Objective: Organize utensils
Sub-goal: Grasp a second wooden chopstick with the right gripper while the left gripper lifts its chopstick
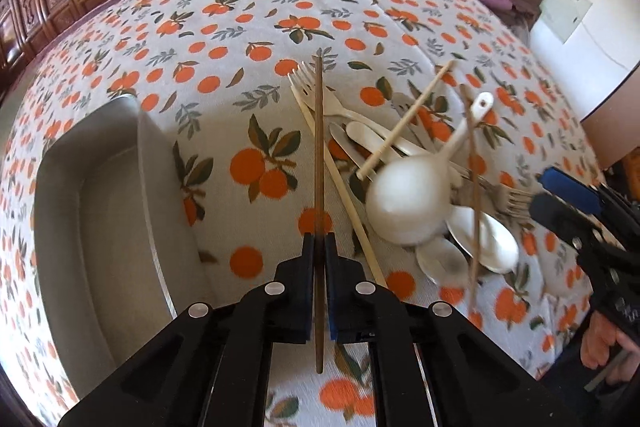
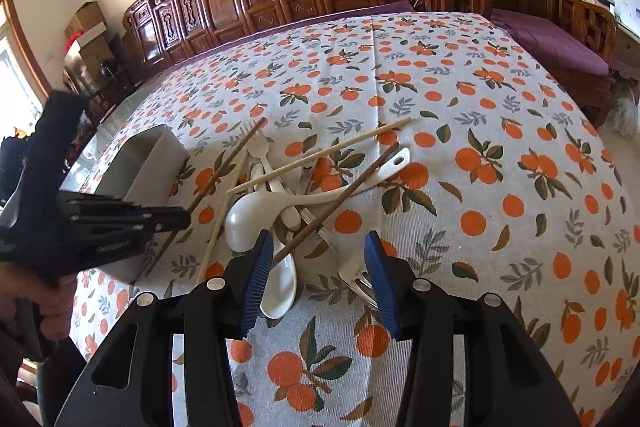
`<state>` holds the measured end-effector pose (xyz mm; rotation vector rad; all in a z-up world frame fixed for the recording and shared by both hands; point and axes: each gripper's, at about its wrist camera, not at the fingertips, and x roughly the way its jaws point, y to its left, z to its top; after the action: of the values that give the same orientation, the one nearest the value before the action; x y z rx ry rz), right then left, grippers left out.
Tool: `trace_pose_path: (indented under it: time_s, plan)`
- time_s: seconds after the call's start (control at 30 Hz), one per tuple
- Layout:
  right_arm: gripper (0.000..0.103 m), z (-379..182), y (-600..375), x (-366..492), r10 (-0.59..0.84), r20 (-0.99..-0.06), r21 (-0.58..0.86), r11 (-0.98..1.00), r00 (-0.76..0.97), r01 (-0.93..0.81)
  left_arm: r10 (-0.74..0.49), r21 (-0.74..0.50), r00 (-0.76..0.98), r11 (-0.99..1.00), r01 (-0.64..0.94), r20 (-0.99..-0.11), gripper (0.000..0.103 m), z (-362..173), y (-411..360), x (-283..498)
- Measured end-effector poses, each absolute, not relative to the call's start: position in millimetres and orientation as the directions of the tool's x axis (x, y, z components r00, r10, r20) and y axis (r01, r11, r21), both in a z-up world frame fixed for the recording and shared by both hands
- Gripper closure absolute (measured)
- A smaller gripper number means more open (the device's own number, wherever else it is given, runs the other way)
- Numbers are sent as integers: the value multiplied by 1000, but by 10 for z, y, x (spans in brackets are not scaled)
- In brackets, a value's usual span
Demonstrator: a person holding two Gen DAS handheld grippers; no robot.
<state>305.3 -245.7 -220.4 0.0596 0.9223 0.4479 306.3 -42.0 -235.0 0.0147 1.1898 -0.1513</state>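
At the bottom centre of the left wrist view, my left gripper (image 1: 319, 247) is pinching a dark brown chopstick (image 1: 319, 147) between its two black fingers, closed down narrow on it. The stick is running straight up the middle of the frame, its tip reaching past the tines of a white plastic fork (image 1: 316, 95). To the left of the frame, a grey metal tray (image 1: 64, 187) is sitting on the orange-print tablecloth (image 1: 248, 7), and I cannot see anything lying in it.

At the bottom centre of the right wrist view, my right gripper (image 2: 320, 279) is hanging wide open over the cloth, its blue pads holding nothing. Just above it, in the middle of the frame, the jumbled pile is waiting: a white ladle (image 2: 256, 215), a white soup spoon (image 2: 280, 287), a second dark chopstick (image 2: 340, 199), a pale bamboo chopstick (image 2: 320, 155) and a metal fork (image 2: 360, 283) close to the right pad.

I judge that I am carrying the first chopstick toward the tray, with most of the sorting not yet done. The next move calls for swinging left, lowering the stick lengthwise into the tray, then parting the fingers.
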Motion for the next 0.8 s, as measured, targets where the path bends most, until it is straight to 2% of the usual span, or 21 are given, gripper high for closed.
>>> trace_pose_path:
  time_s: [0.33, 0.6, 0.8]
  plan:
    - [57, -2000, -2385, 3038, 363, -791, 208, 916, 492, -343, -190, -149, 429, 981, 128, -883, 99, -1968, -361, 2647]
    - [68, -1936, -2311, 3228, 360, -816, 244, 924, 453, -295, -234, -177, 489, 971, 160, -840, 99, -1576, -361, 2370]
    - [75, -2165, -2247, 3443, 351, -853, 290, 934, 385, -209, -243, -177, 501, 968, 175, -831, 99, -1464, -336, 2198]
